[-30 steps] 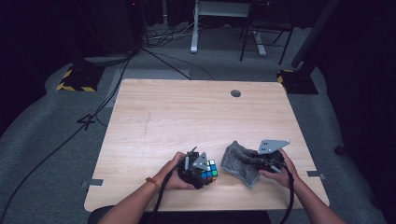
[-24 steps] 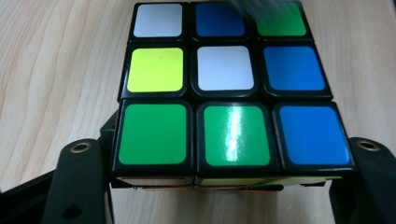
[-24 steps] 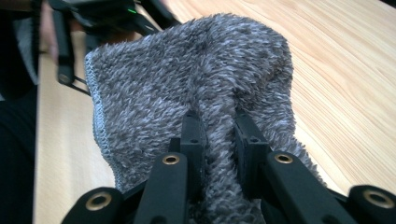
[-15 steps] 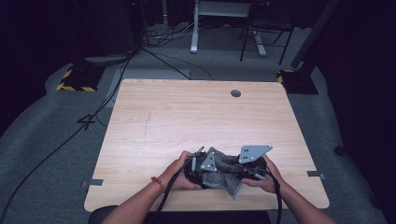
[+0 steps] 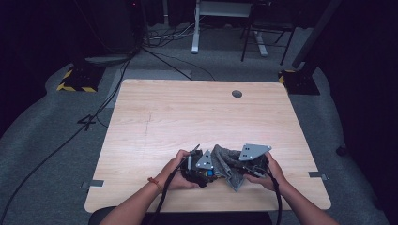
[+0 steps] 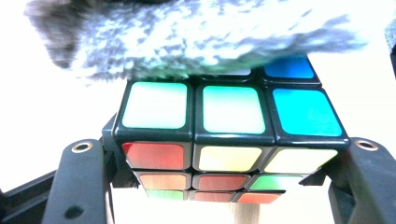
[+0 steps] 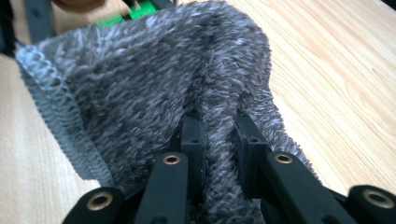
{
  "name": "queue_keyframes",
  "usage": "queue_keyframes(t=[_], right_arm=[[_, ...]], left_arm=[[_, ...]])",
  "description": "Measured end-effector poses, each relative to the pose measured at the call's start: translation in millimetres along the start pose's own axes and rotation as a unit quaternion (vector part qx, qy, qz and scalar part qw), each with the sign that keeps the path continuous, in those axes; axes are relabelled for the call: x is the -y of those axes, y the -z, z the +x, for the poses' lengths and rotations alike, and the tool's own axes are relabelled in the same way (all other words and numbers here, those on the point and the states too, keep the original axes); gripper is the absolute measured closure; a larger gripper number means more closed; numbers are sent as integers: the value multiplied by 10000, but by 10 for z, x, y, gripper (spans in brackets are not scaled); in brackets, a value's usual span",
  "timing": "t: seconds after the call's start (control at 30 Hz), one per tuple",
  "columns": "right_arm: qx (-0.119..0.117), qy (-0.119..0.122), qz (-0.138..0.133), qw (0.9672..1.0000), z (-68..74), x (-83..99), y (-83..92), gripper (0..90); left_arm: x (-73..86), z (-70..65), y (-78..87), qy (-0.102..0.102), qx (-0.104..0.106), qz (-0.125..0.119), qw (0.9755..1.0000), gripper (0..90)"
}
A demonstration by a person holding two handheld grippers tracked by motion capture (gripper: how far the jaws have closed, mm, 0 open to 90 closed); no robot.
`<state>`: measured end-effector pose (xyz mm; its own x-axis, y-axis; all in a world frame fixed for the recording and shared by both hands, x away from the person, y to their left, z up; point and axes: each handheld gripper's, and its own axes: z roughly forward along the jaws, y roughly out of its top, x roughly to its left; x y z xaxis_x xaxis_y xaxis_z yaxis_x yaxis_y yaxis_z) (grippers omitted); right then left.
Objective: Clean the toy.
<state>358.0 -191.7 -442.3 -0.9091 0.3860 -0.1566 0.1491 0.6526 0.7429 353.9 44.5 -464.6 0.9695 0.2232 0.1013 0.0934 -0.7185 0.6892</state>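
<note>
A colour puzzle cube (image 6: pixel 229 135) with black edges sits clamped between the two jaws of my left gripper (image 6: pixel 224 177), which is shut on it; the cube (image 5: pixel 206 174) shows only partly in the high view, near the table's front edge. A fuzzy grey cloth (image 7: pixel 154 88) is pinched in a fold by my right gripper (image 7: pixel 218 130), which is shut on it. The cloth (image 6: pixel 196 37) now lies over the far top of the cube. In the high view the cloth (image 5: pixel 227 164) bridges the left gripper (image 5: pixel 199 166) and the right gripper (image 5: pixel 244 166), which are close together.
The wooden table (image 5: pixel 187 117) has a round cable hole (image 5: pixel 237 93) at its far right. Cables run from both grippers back over the front edge. Dark floor, chair legs and striped blocks lie beyond the table.
My right gripper has carried the cloth leftward, from apart beside the cube to lying over it. The left hand with the cube has stayed in place.
</note>
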Motion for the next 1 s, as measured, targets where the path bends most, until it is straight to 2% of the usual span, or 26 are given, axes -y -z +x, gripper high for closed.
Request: queue_keyframes(t=[0.17,0.33,0.43,0.57,0.63,0.77,0.87,1.0], right_arm=[[40,-6,-35,10000,1,7,15,774],[-168,17,-391,9991,78,-68,83,775],[-177,258,-485,9983,173,-128,96,775],[-63,510,-504,9974,255,-169,95,773],[-30,551,-464,9974,270,-175,82,773],[88,459,-374,9982,190,-130,54,775],[211,283,-304,9989,80,-54,42,776],[132,2,-299,9995,-4,33,38,777]], left_arm=[[13,15,30,26,-58,50,10000,333],[-37,-15,-58,-53,-58,199,9998,333],[-85,-45,-114,-98,-119,305,9994,333],[-105,-47,-145,-99,-61,296,9995,333],[-106,-47,-138,-104,-61,311,9994,333],[-108,-35,-94,-132,-136,334,9993,333],[-113,-10,-31,-62,-143,195,9997,333],[-120,19,70,-2,-198,-26,9998,333]])
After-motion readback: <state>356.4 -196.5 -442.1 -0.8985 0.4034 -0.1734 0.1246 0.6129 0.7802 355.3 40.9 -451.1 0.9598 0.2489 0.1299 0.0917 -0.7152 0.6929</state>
